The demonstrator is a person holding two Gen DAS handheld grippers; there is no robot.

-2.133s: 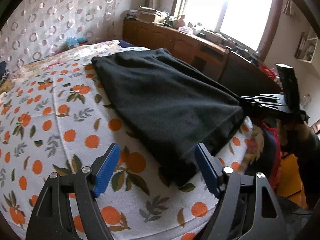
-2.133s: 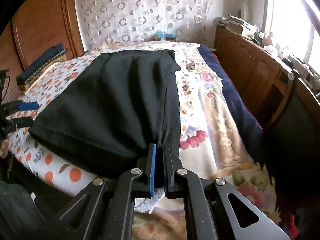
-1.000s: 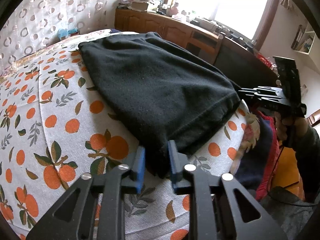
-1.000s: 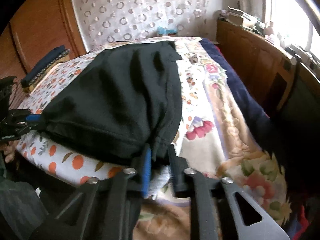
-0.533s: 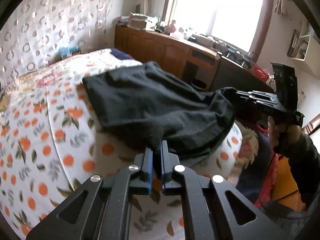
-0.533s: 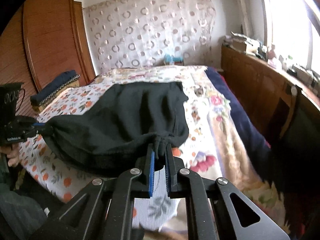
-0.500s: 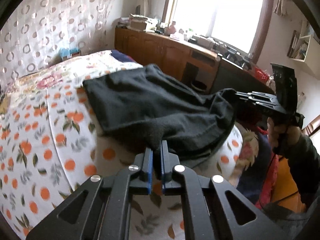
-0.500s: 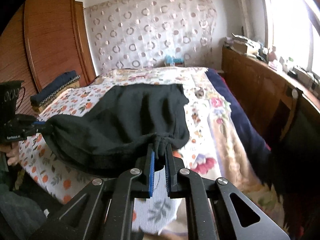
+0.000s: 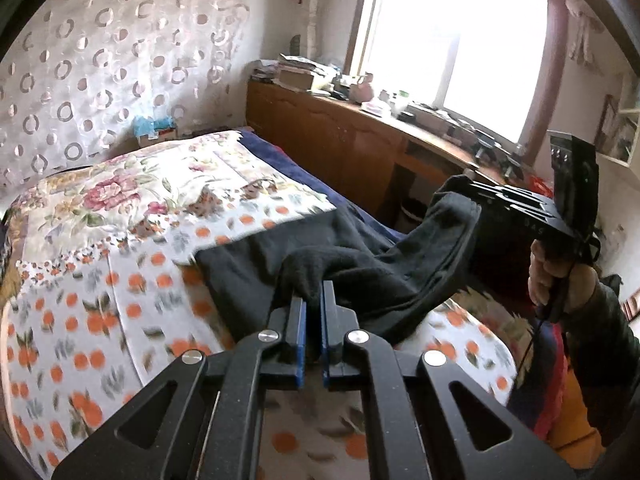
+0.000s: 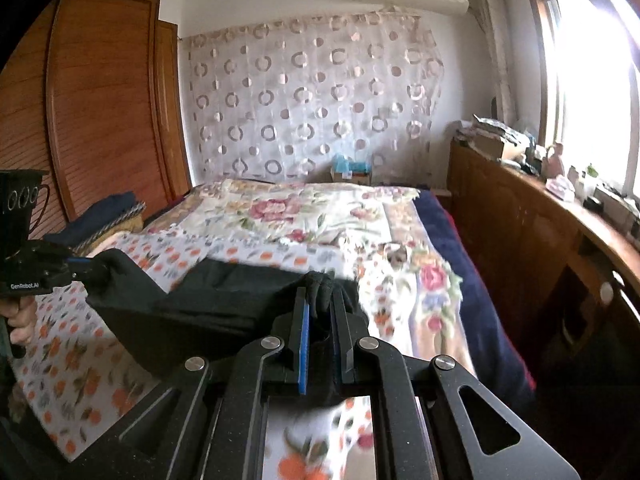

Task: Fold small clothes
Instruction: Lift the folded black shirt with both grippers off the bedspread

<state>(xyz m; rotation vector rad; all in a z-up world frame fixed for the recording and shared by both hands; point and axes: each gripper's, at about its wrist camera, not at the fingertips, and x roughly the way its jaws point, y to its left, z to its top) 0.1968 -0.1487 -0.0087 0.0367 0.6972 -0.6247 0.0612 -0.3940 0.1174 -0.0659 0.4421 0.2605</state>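
- Nearest the left wrist camera, the left gripper (image 9: 313, 300) has its blue-padded fingers (image 9: 300, 332) pinched on a bunched corner of the black knitted garment (image 9: 360, 276).
- Nearest the right wrist camera, the right gripper (image 10: 320, 304) likewise has its fingers (image 10: 305, 340) clamped on another gathered corner of the same black garment (image 10: 208, 312).
- Between the two grips the cloth hangs in a slack band, its near edge held up off the bed; the far part lies folded on the orange-fruit-print bedsheet (image 9: 80, 312).
- In the left view the right gripper (image 9: 472, 196) shows at the right edge, cloth trailing from its tip, with a hand (image 9: 556, 276) and dark sleeve on the handle.
- In the right view the left gripper (image 10: 86, 264) shows at the left edge, also with cloth at its tip, and a hand (image 10: 20, 320) below it.
- Beyond the fruit print lies a floral quilt (image 10: 304, 216) with a dark blue blanket (image 10: 460, 272) along its window side.
- Farther back stand a long wooden cabinet (image 9: 340, 140) under the bright window (image 9: 452, 44), cluttered on top, a sheer curtain with ring pattern (image 10: 312, 96) and a wooden wardrobe (image 10: 104, 100).
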